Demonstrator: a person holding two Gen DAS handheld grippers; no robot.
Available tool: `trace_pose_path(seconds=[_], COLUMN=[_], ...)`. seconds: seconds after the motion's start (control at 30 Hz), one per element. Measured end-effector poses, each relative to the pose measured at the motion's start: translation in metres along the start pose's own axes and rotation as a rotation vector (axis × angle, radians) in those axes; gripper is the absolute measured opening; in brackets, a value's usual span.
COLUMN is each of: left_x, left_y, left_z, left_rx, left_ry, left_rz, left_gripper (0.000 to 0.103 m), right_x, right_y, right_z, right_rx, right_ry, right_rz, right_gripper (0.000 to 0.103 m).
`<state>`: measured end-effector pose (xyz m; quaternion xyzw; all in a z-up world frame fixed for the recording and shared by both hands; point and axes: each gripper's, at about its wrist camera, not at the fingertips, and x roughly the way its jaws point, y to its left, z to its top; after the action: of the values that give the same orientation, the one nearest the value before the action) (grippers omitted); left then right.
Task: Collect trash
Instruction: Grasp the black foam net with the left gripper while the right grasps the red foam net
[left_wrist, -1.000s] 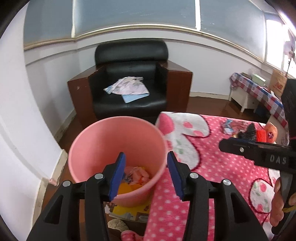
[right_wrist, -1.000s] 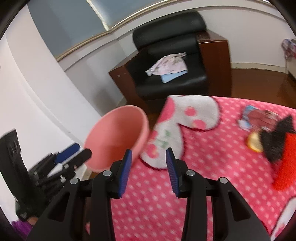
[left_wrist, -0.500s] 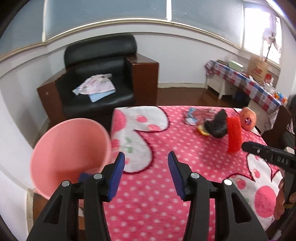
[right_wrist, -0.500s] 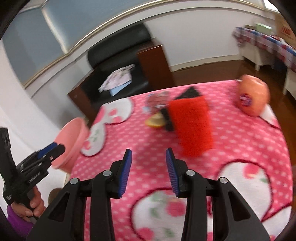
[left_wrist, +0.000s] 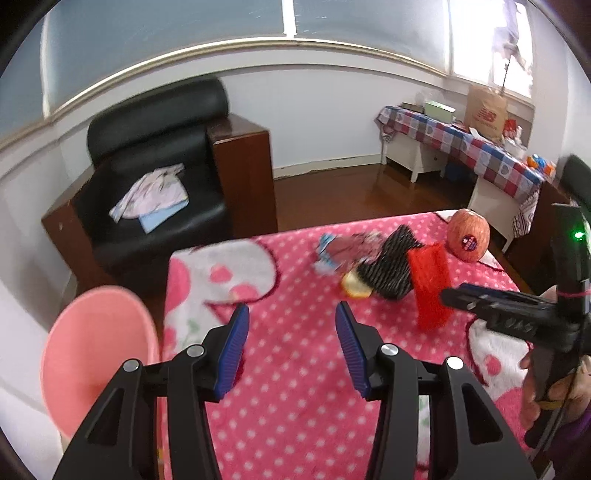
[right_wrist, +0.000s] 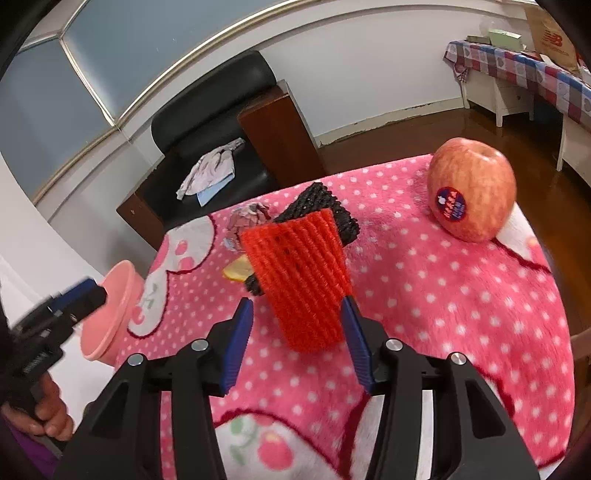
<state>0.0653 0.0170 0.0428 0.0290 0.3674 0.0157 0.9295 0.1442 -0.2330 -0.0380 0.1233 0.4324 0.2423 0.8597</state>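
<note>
A red foam net sleeve (right_wrist: 299, 277) lies on the pink dotted blanket (right_wrist: 424, 295). Its near end sits between the fingers of my right gripper (right_wrist: 295, 306), whose jaws are opening and do not press on it. Behind it are a black foam net (right_wrist: 317, 203), a crumpled wrapper (right_wrist: 249, 218) and a yellow peel (right_wrist: 236, 273). An apple (right_wrist: 471, 195) stands at the far right. My left gripper (left_wrist: 291, 311) hangs open over bare blanket with nothing in it. The pink bin (left_wrist: 92, 354) stands off the table's left edge.
A black armchair (left_wrist: 155, 177) with cloths on its seat stands behind the table, a wooden cabinet beside it. A side table with a checked cloth (left_wrist: 461, 140) runs along the right wall. A hand (right_wrist: 48, 417) holds the left gripper by the bin.
Both views have swung right, away from the bin and over the table. My right gripper has come down onto the red net and its jaws have widened. The left jaws look unchanged.
</note>
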Motion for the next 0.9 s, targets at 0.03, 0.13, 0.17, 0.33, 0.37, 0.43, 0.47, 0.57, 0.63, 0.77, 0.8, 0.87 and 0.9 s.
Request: trace_pose_path(seconds=[0.03, 0.13, 0.17, 0.33, 0.37, 0.43, 0.47, 0.57, 0.63, 0.77, 0.8, 0.87, 0.9], left_x=[0.002, 0.012, 0.018, 0.037, 0.043, 0.050, 0.054, 0.061, 0.064, 0.071, 0.073, 0.079, 0.081], left_y=[-0.004, -0.018, -0.023, -0.037, -0.039, -0.044, -0.046, -0.056, -0.063, -0.080, -0.086, -0.098, -0.102], left_z=[0.003, 0.013, 0.016, 0.024, 0.025, 0.023, 0.022, 0.017, 0.015, 0.014, 0.014, 0.014, 0.014], left_rx=[0.013, 0.037, 0.046, 0.065, 0.065, 0.059, 0.056, 0.063, 0.079, 0.118, 0.132, 0.161, 0.172], left_ry=[-0.003, -0.002, 0.000, 0.016, 0.025, 0.040, 0.049, 0.057, 0.056, 0.060, 0.061, 0.065, 0.064], left_rz=[0.000, -0.011, -0.017, -0.038, -0.050, -0.076, -0.092, -0.123, -0.150, -0.201, -0.215, -0.235, -0.234], left_gripper=[0.048, 0.048, 0.048, 0.048, 0.048, 0.048, 0.048, 0.048, 0.048, 0.048, 0.048, 0.048, 0.048], right_x=[0.006, 0.020, 0.023, 0.029, 0.029, 0.029, 0.029, 0.023, 0.016, -0.003, -0.009, -0.014, -0.016], right_y=[-0.002, -0.002, -0.002, -0.002, -0.003, -0.007, -0.009, -0.015, -0.017, -0.026, -0.029, -0.034, -0.037], right_z=[0.002, 0.004, 0.003, 0.001, 0.001, -0.001, -0.002, -0.002, -0.004, -0.010, -0.012, -0.015, -0.017], right_rx=[-0.005, -0.026, -0.030, -0.047, -0.044, -0.030, -0.024, -0.001, 0.012, 0.072, 0.090, 0.116, 0.131], right_ry=[0.005, 0.027, 0.030, 0.013, 0.011, 0.005, 0.004, -0.011, -0.026, -0.048, -0.055, -0.060, -0.059], right_rz=[-0.005, -0.013, -0.012, 0.002, 0.002, 0.010, 0.009, 0.014, 0.018, 0.042, 0.045, 0.053, 0.060], right_gripper=[0.050, 0.050, 0.050, 0.050, 0.050, 0.037, 0.024, 0.015, 0.013, 0.013, 0.013, 0.013, 0.013])
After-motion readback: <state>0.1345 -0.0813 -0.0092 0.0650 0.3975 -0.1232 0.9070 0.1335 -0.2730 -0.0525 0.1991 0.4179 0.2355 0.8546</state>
